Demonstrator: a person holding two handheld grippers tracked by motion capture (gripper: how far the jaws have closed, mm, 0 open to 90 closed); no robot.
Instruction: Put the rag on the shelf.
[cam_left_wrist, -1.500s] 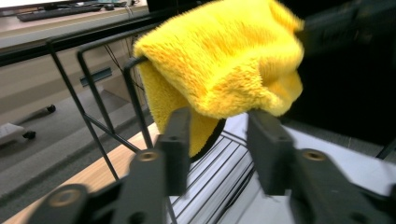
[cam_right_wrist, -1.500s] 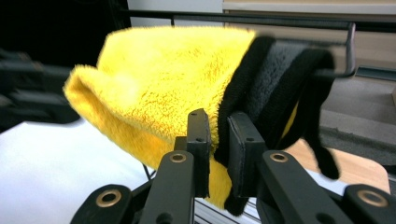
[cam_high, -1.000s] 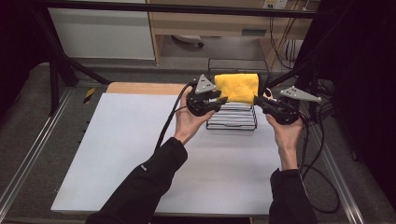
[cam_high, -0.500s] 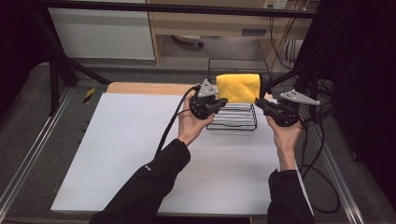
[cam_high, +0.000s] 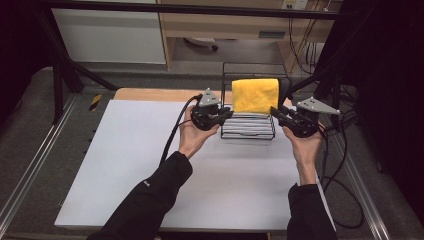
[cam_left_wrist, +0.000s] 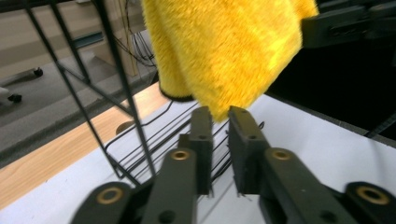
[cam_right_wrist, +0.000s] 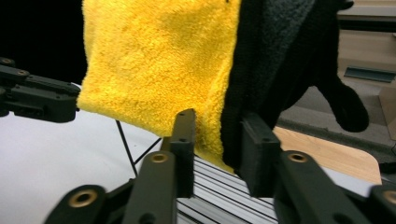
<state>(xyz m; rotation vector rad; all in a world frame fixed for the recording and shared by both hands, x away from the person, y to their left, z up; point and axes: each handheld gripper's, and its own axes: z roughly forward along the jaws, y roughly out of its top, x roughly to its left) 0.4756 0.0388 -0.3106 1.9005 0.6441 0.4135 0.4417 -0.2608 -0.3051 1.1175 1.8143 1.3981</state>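
Note:
A yellow fluffy cloth (cam_high: 255, 95) hangs over the back bar of a black wire rack (cam_high: 248, 131). My left gripper (cam_high: 229, 114) sits at the cloth's lower left corner. In the left gripper view its jaws (cam_left_wrist: 219, 114) stand slightly apart, open, with the cloth (cam_left_wrist: 224, 46) tip just beyond them. My right gripper (cam_high: 275, 111) is at the lower right corner, open. In the right gripper view (cam_right_wrist: 217, 119) the cloth (cam_right_wrist: 159, 60) edge hangs past the gap, untouched. A black cloth (cam_right_wrist: 280, 56) hangs beside the yellow one.
The rack stands at the back of a white sheet (cam_high: 150, 165) laid on a wooden board (cam_high: 150, 94). Cables (cam_high: 345, 165) trail off the table's right side. A dark frame post (cam_high: 60, 75) rises at the back left.
Both grippers have drawn back a little toward the person and sit lower, at the cloth's bottom corners. The yellow cloth stays hanging on the rack.

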